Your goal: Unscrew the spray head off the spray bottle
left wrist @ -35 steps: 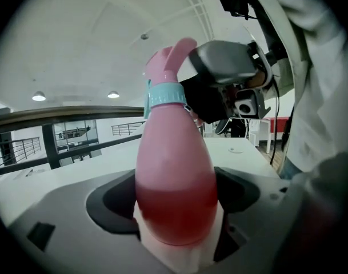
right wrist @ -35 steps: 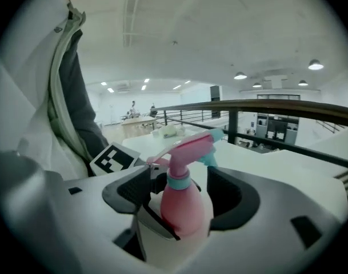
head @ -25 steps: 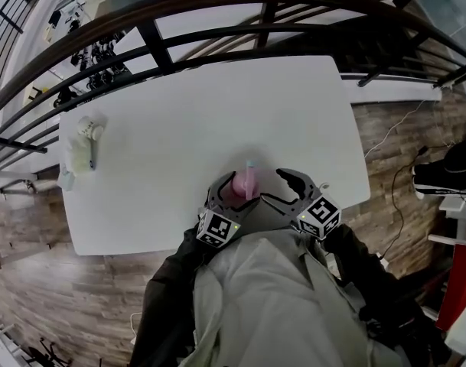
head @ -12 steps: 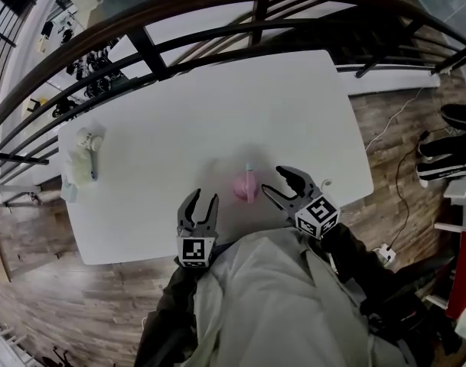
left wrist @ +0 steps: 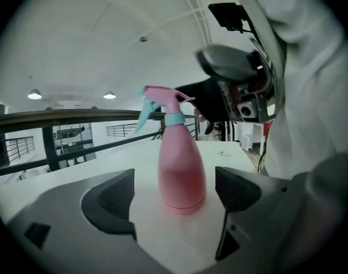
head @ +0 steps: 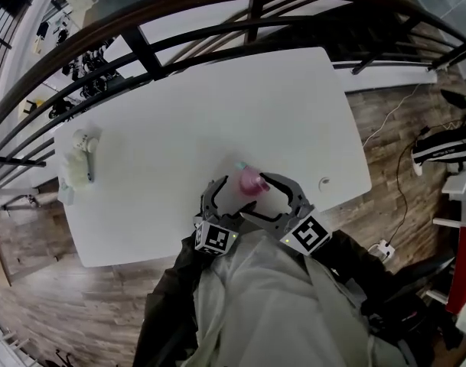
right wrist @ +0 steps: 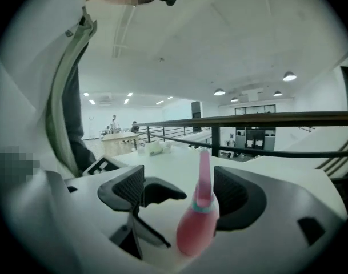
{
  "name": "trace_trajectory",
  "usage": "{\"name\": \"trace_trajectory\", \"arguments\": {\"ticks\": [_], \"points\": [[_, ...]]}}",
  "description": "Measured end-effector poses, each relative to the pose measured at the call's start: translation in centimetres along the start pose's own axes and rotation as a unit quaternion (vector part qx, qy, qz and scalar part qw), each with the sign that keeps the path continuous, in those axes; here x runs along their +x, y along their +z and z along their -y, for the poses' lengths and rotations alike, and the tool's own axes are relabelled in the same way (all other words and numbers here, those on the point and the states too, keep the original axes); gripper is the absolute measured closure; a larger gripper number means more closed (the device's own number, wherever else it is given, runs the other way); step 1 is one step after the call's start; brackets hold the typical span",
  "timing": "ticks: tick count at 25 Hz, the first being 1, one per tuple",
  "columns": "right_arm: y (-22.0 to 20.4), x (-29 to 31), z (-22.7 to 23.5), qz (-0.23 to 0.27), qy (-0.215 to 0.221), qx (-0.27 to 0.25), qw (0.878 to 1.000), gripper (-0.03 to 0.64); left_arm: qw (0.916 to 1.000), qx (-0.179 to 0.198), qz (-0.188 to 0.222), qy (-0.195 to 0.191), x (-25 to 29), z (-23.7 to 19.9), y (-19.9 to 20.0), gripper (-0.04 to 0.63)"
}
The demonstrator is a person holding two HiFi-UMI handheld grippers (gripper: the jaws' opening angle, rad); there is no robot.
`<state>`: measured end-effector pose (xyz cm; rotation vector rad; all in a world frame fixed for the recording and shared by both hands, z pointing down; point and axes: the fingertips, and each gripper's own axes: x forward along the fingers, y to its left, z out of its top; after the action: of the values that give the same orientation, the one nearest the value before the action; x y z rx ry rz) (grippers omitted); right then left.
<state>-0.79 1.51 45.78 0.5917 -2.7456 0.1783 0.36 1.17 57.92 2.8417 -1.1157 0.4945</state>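
Observation:
A pink spray bottle [head: 253,180] with a pink spray head [left wrist: 162,99] and a teal collar stands upright on the white table [head: 217,105], close to its near edge. My left gripper [head: 229,193] reaches round the bottle's lower body [left wrist: 181,170]. Its jaws are opening and there is a gap between each pad and the bottle. My right gripper [head: 263,197] comes in from the right at the height of the spray head [right wrist: 204,176]. Its jaws are opening too, with the head between the pads [right wrist: 131,190] but not pressed.
A white bottle-like thing [head: 79,159] lies at the table's far left. A small round disc [head: 323,183] sits near the right edge. A dark railing [head: 217,21] runs behind the table. The person's light jacket [head: 271,304] fills the near side.
Half a second ago the left gripper was drawn back at the near edge, away from the bottle; now it is round the bottle again. The right gripper has moved left onto the spray head.

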Motion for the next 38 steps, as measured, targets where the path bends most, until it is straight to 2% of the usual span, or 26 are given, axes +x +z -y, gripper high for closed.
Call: {"name": "trace_trajectory", "arguments": {"ticks": [2,5,9,11,13,17,20,22,25,27,30,32,34,36,38], "points": [[0.1,1.4,1.1,0.008,-0.015,-0.011,1.0,0.259,0.9998,0.014,-0.003,-0.011,1.1,0.7,0.0,0.161],[-1.1,1.7,1.8,-0.005,-0.013,-0.03,0.999,0.262,0.999,0.044,-0.012,-0.007,2.6,1.1,0.1,0.161],[-1.9,1.2,2.2,-0.012,-0.016,-0.009,1.0,0.281,0.9973,0.066,-0.03,0.007,5.0,0.5,-0.4,0.163],[-2.0,0.7,2.7,-0.013,-0.025,-0.011,1.0,0.396,0.9961,0.081,-0.036,0.002,6.3,0.5,0.0,0.163],[-2.2,0.0,3.3,-0.021,-0.023,-0.035,0.999,0.43,0.995,0.093,-0.035,-0.015,7.3,0.8,0.5,0.164],[-2.3,-1.8,4.7,-0.046,-0.007,-0.08,0.996,0.496,0.9954,0.081,-0.026,-0.044,7.9,1.2,0.5,0.167],[-2.9,-2.6,6.3,-0.062,-0.006,-0.099,0.993,0.505,0.9962,0.066,-0.019,-0.053,7.9,1.1,0.8,0.172],[-3.6,-2.5,7.8,-0.066,-0.021,-0.109,0.992,0.508,0.9961,0.065,-0.017,-0.058,7.9,1.2,0.8,0.173],[-3.9,-1.9,10.1,-0.063,-0.07,-0.086,0.992,0.508,0.9955,0.07,-0.02,-0.061,7.9,1.2,0.7,0.173],[-3.6,-2.3,11.0,-0.039,-0.1,-0.052,0.993,0.508,0.9958,0.07,-0.021,-0.055,7.8,1.1,0.6,0.173],[-4.9,-3.8,11.7,-0.003,-0.141,0.03,0.99,0.508,0.9982,0.03,-0.006,-0.052,6.6,0.8,0.5,0.173],[-6.5,-4.4,11.4,-0.01,-0.149,0.064,0.987,0.507,0.9982,0.006,-0.008,-0.058,4.9,0.8,-0.5,0.172],[-7.9,-4.8,10.9,-0.022,-0.151,0.073,0.986,0.508,0.998,0.009,-0.026,-0.056,2.8,0.5,-1.8,0.172],[-8.4,-5.0,10.5,-0.022,-0.154,0.076,0.985,0.508,0.9988,0.012,-0.035,-0.032,0.5,-0.7,-2.4,0.173],[-8.3,-5.0,10.2,-0.012,-0.159,0.085,0.984,0.521,0.9993,-0.011,-0.027,0.024,-2.3,-3.1,-1.9,0.191]]}}
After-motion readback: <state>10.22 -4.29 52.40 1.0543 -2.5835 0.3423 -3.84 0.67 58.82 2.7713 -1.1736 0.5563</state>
